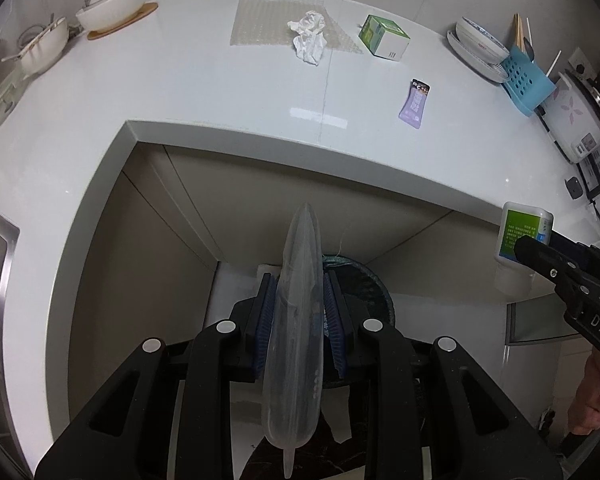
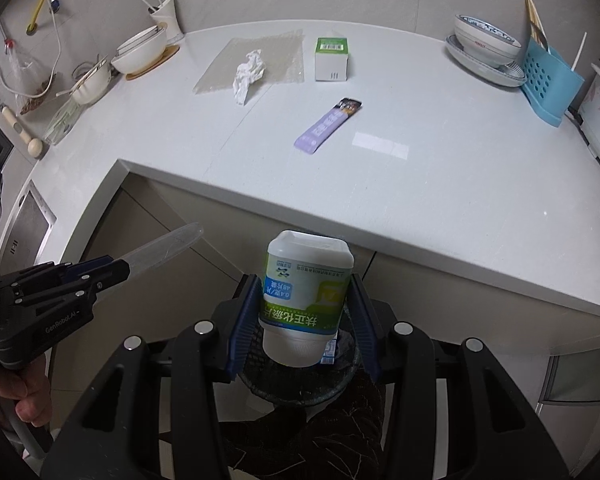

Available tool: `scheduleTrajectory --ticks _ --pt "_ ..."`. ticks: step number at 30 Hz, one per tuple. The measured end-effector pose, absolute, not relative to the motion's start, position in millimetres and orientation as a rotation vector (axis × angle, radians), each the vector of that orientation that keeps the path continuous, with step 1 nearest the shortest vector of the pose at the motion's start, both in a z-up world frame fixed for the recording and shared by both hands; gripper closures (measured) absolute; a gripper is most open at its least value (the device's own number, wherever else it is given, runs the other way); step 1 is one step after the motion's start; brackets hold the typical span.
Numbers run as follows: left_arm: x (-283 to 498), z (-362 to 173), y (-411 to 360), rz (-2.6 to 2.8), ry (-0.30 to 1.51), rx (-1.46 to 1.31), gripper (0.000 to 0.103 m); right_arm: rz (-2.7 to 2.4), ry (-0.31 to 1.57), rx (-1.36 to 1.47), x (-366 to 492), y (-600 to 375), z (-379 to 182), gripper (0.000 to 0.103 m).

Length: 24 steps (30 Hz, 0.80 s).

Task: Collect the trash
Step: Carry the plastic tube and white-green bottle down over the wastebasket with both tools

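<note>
The white pill bottle (image 2: 306, 300) (upside down) is clamped in the right gripper (image 2: 306, 320) above the dark bin (image 2: 260, 380). The left gripper (image 1: 300, 316) grips a flattened clear bottle (image 1: 296, 320). At 12 o'clock, beyond the counter edge (image 2: 340, 224), lie a purple sachet (image 2: 327, 125), crumpled tissue (image 2: 250, 74) and a carton (image 2: 331, 59), well apart.

The bin (image 2: 260, 380) sits mostly hidden behind the bottle (image 2: 306, 296) and claw. The sachet (image 1: 414, 100) print is too small to read. The cooker (image 1: 576, 120) is cut off at the edge.
</note>
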<state>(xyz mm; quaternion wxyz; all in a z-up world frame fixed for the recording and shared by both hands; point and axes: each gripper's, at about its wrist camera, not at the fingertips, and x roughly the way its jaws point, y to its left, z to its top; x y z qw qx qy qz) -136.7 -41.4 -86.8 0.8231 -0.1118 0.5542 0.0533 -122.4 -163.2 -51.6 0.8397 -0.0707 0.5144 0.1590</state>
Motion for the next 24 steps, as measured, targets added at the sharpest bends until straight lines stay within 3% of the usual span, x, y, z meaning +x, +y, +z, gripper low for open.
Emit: scheduleTrajectory --ticks 24 --pt "-136.6 -175.2 -41.0 0.089 1.237 -0.261 0.079 0.36 1.22 -0.25 -130.1 -151.4 -182.1 0.061"
